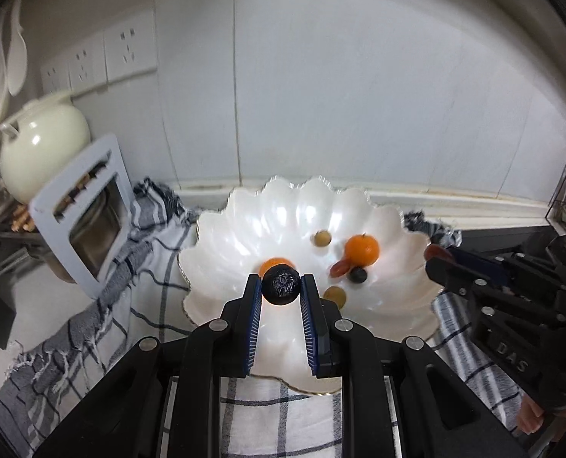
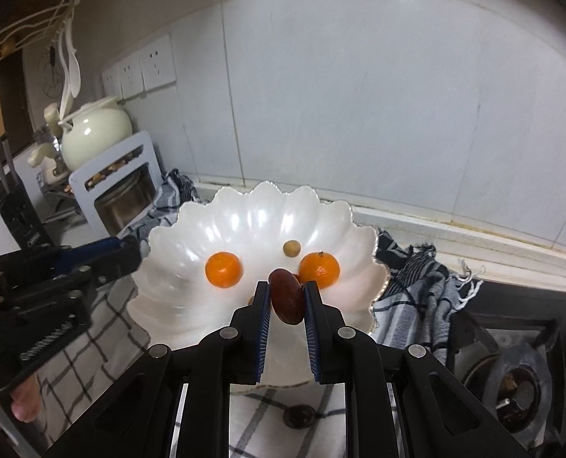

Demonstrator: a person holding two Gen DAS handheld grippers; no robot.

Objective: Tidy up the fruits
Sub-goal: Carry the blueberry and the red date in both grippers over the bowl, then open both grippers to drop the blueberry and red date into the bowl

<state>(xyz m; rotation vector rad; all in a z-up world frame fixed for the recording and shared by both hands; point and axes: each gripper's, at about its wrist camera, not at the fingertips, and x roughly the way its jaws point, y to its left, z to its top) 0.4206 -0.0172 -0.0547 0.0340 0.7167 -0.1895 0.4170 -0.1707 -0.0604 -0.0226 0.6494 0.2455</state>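
A white scalloped bowl [image 1: 245, 229] [image 2: 191, 286] sits on a checked cloth. It holds two oranges [image 1: 362, 250] [image 2: 224, 269], a red date [image 1: 339, 268], a dark round fruit [image 1: 358, 274] and two small olive-green fruits [image 1: 322, 238] [image 2: 291, 248]. My left gripper [image 1: 282, 286] is shut on a black wrinkled round fruit [image 1: 281, 285] above the bowl's near side. My right gripper [image 2: 287, 297] is shut on a dark red date [image 2: 286, 295] above the bowl's near right side; it also shows in the left wrist view [image 1: 435, 255].
A checked cloth [image 1: 92, 324] covers the counter. A dark fruit [image 2: 298, 416] lies on the cloth in front of the bowl. A white rack with a metal pot [image 1: 88, 210] and a cream teapot [image 1: 39, 149] stand at left. A gas burner [image 2: 512, 385] is at right.
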